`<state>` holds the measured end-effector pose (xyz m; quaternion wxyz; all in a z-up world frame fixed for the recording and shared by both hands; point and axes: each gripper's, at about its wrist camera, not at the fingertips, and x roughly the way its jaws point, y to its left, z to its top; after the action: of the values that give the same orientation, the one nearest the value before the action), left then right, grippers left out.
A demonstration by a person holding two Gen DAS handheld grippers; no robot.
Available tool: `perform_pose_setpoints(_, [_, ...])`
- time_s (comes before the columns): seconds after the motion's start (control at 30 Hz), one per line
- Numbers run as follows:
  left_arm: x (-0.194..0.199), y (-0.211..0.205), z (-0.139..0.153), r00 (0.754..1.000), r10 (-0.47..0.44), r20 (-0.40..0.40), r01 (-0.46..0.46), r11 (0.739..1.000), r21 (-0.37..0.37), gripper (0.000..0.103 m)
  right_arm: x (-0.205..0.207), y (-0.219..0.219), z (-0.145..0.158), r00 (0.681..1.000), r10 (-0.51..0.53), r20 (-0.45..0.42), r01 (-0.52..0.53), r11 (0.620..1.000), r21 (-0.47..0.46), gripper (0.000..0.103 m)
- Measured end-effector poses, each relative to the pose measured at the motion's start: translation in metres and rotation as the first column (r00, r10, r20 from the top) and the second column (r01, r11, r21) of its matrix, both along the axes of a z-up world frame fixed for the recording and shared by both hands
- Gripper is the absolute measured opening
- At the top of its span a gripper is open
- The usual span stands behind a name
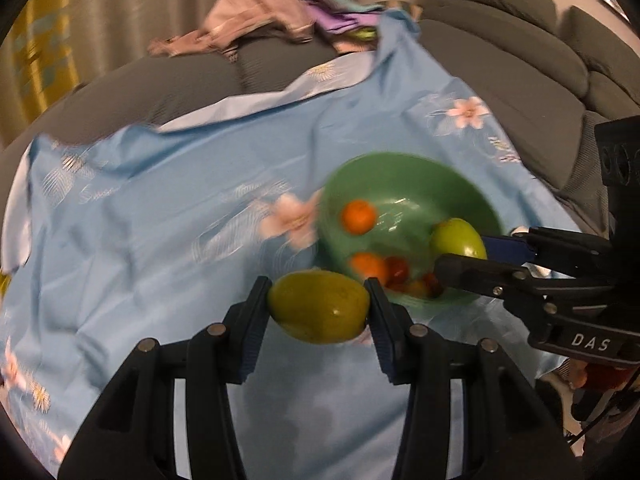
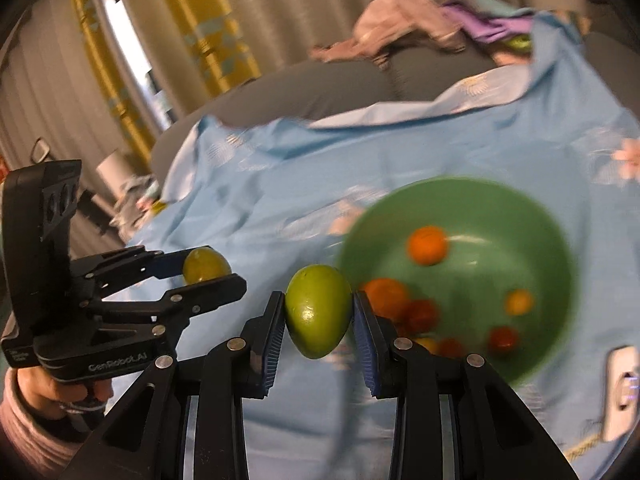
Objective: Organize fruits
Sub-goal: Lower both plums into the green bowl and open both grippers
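So the bowl (image 1: 404, 172) was set on the sheet (image 1: 160, 220), which was spread over the couch (image 1: 520, 92), nearer its right edge. A handful of small fruits (image 2: 427, 245) were left lying inside it. One mango (image 1: 318, 306) was held up in front of the bowl's near rim, a second mango (image 2: 318, 316) at its right side. Clothes (image 1: 256, 16) were piled behind, past the sheet's far edge.

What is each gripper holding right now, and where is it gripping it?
Left gripper clamps a yellow-green fruit across its ends. Right gripper clamps a green fruit across its sides.
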<state>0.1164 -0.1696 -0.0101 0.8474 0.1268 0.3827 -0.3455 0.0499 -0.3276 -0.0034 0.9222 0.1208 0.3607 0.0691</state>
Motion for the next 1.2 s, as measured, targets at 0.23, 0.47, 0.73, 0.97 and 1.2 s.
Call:
perform_pose_setpoints(0.23, [0.004,-0.055,-0.006,0.997,-0.080,-0.013,0.080,0.996,0.040,0.047,-0.004,-0.040,-0.003,0.996,-0.084,-0.014,0.084,0.996,-0.027,0.035])
perform_pose_setpoints(0.47, [0.019,-0.083,-0.034,0.993,-0.092,-0.077,0.100,0.991,0.095,0.047,0.010,-0.059,-0.026,0.989,-0.115,-0.098,0.112,0.993,-0.040,0.036])
perform_pose_setpoints(0.73, [0.030,-0.104,-0.050,0.990,-0.085,-0.114,0.101,0.986,0.135,0.048,0.020,-0.068,-0.037,0.980,-0.132,-0.149,0.117,0.988,-0.103,0.036])
perform_pose_setpoints(0.97, [0.032,-0.097,-0.038,0.996,-0.027,-0.084,0.040,0.988,0.149,0.075,0.024,-0.068,-0.030,0.976,-0.153,-0.157,0.131,0.981,-0.145,0.036])
perform_pose_setpoints(1.2, [0.017,-0.075,0.004,0.999,0.028,-0.034,-0.023,0.991,0.132,0.097,0.008,-0.059,0.012,0.983,-0.138,-0.117,0.117,0.978,-0.174,0.036])
